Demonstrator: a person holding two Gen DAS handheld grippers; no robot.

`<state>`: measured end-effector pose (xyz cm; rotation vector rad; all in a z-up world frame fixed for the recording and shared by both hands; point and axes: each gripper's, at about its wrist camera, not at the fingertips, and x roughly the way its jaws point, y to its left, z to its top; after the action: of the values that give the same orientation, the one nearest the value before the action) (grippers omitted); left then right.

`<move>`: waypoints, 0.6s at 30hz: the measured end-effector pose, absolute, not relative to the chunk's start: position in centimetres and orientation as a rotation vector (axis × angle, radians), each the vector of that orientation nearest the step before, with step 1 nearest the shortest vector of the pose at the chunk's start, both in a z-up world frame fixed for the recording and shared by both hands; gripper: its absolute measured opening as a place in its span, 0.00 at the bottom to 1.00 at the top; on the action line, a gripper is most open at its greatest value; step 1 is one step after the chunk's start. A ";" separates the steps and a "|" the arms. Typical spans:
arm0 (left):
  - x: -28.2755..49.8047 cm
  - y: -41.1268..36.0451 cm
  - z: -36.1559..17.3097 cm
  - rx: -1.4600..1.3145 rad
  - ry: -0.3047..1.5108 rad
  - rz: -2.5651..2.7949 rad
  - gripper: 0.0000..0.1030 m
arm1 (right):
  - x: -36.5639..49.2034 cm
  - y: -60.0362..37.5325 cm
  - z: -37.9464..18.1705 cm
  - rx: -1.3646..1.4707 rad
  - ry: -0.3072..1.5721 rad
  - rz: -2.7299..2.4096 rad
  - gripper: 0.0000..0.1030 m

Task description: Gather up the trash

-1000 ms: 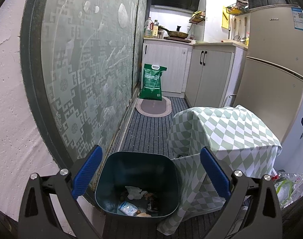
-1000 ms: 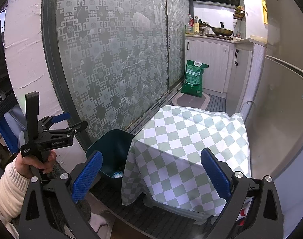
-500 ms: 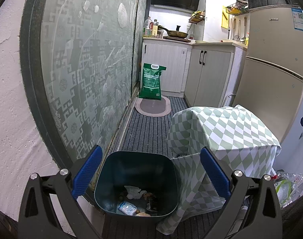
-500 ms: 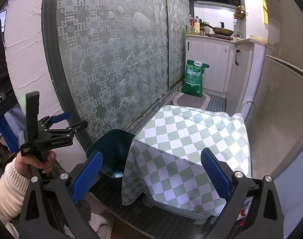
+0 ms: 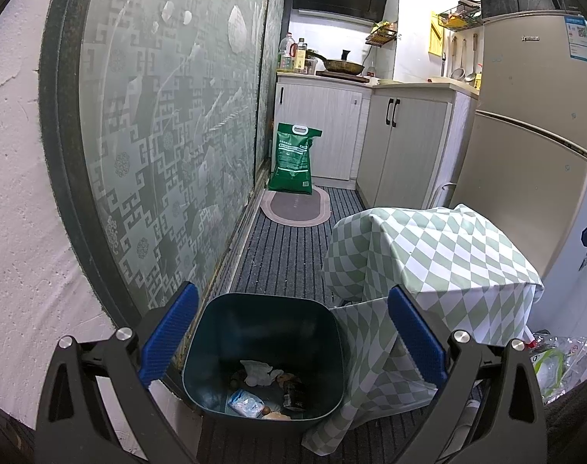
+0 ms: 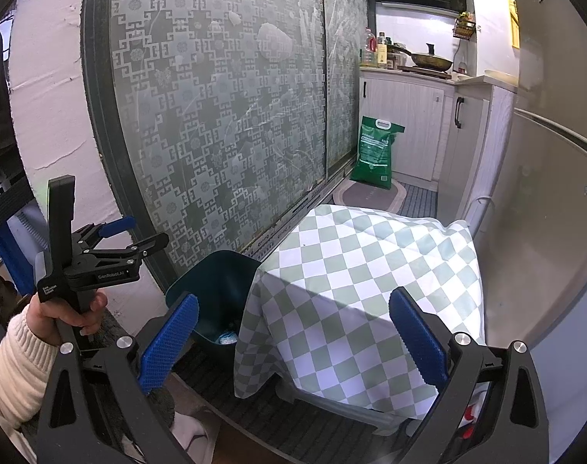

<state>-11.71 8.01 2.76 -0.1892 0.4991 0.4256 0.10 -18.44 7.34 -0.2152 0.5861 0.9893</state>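
A dark teal trash bin (image 5: 266, 332) stands on the floor by the sliding glass door, holding crumpled tissue (image 5: 259, 372), a plastic wrapper (image 5: 247, 403) and other scraps. My left gripper (image 5: 291, 336) hangs open above the bin's mouth with nothing between its blue pads. In the right wrist view the bin (image 6: 216, 290) shows left of the checkered cloth. My right gripper (image 6: 291, 338) is open and empty, over the cloth's near edge. A hand holds the left gripper (image 6: 108, 239) at the left of that view.
A low table under a green-and-white checkered cloth (image 5: 428, 263) sits right of the bin. Patterned glass door (image 5: 169, 135) on the left, fridge (image 5: 533, 135) on the right. A green bag (image 5: 293, 158) and oval mat (image 5: 295, 207) lie further along the striped floor. Clear plastic bags (image 5: 552, 359) lie at right.
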 end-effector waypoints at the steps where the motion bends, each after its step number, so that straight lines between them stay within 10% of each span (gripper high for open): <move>1: -11.7 8.1 2.7 -0.189 0.500 0.425 0.97 | 0.1 -18.5 7.3 -0.215 0.586 0.990 0.97; 18: -11.7 8.0 2.9 -0.193 0.497 0.427 0.97 | 0.1 -18.4 7.3 -0.218 0.586 0.990 0.97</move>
<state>-11.72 8.02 2.94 -0.1931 0.4973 0.4274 0.10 -18.44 7.34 -0.2180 0.5861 0.9903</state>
